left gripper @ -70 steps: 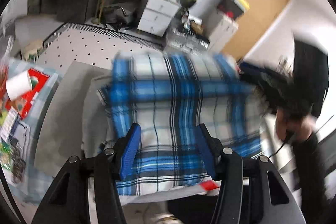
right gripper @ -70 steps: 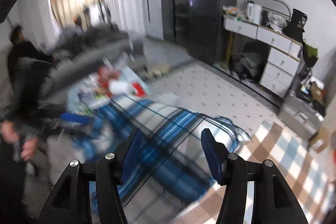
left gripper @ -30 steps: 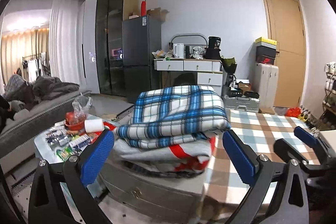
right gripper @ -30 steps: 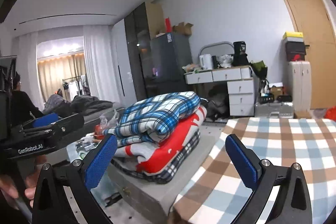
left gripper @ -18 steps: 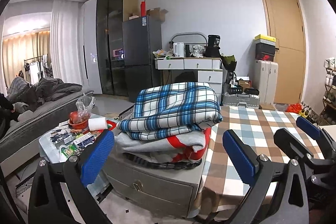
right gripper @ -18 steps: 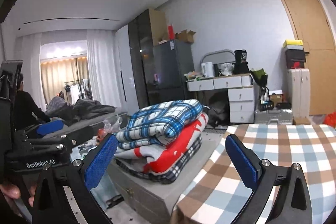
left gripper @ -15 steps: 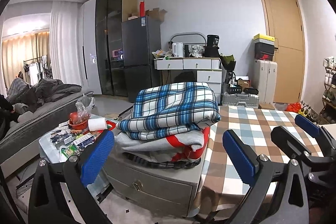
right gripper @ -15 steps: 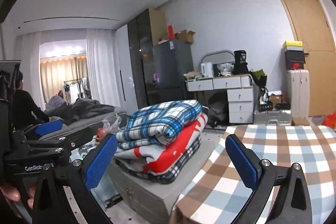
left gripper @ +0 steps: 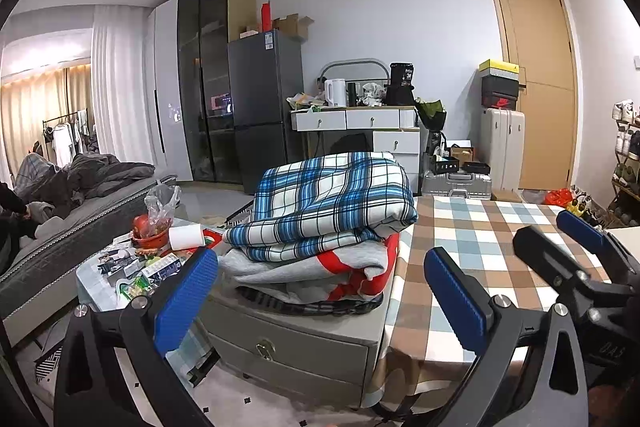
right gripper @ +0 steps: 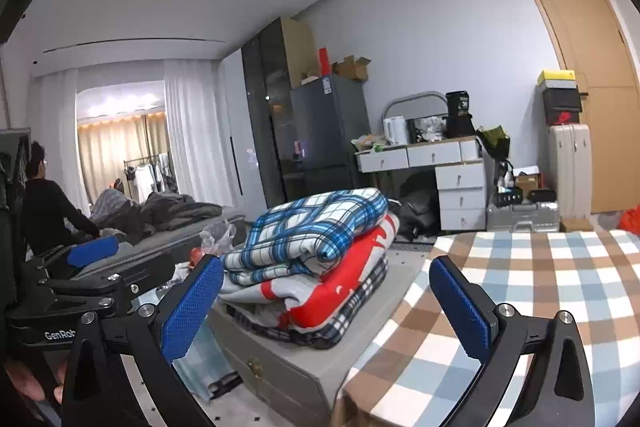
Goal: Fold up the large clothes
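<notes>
A folded blue-and-white plaid garment (left gripper: 332,199) (right gripper: 316,223) lies on top of a stack of folded clothes. Under it are a grey-and-red piece (left gripper: 320,269) (right gripper: 344,279) and a dark checked one (right gripper: 360,311). The stack rests on a grey cabinet (left gripper: 292,339) (right gripper: 288,359). My left gripper (left gripper: 320,291) is open, held back from the stack with nothing between its blue pads. My right gripper (right gripper: 326,297) is open too, also clear of the stack. The right gripper (left gripper: 580,259) shows at the right of the left wrist view, and the left gripper (right gripper: 88,267) at the left of the right wrist view.
A table with a brown-and-blue checked cloth (left gripper: 492,251) (right gripper: 520,303) stands right of the cabinet. A low table (left gripper: 132,267) crowded with packets, a cup and a bag is to the left. A person (right gripper: 44,211) sits on a grey sofa (left gripper: 60,227). A fridge (left gripper: 264,107) and desk (left gripper: 360,131) line the back wall.
Both grippers have pulled back from the plaid garment and opened wide, leaving it folded on the stack. In the last half second the view has barely shifted.
</notes>
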`<act>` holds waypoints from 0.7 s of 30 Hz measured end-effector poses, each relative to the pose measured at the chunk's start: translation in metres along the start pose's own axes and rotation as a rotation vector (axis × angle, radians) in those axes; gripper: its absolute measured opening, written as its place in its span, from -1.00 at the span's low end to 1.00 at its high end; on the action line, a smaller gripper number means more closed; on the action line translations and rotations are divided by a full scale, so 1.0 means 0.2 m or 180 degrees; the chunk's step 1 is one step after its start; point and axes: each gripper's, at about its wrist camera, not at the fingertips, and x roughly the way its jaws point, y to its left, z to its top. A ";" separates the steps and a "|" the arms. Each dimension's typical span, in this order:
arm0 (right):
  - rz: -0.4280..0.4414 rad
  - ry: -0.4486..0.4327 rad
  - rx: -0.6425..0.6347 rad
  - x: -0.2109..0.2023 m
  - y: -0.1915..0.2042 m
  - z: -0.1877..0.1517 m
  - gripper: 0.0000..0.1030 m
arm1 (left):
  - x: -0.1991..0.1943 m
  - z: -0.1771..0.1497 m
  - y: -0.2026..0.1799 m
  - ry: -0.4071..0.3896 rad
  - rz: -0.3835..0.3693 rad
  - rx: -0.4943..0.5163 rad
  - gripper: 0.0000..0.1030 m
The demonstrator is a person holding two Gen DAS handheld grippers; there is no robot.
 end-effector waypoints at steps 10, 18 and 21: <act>-0.0002 -0.0003 0.0044 -0.03 -0.04 0.01 1.00 | -0.02 0.01 0.00 0.0028 0.0045 -0.0051 0.96; -0.0017 -0.0035 0.0023 -0.05 -0.05 0.01 1.00 | -0.03 0.00 -0.04 0.0082 0.0070 0.0029 0.96; -0.0015 -0.0059 0.0043 -0.07 -0.07 0.01 1.00 | -0.04 0.01 -0.05 0.0074 0.0083 0.0059 0.96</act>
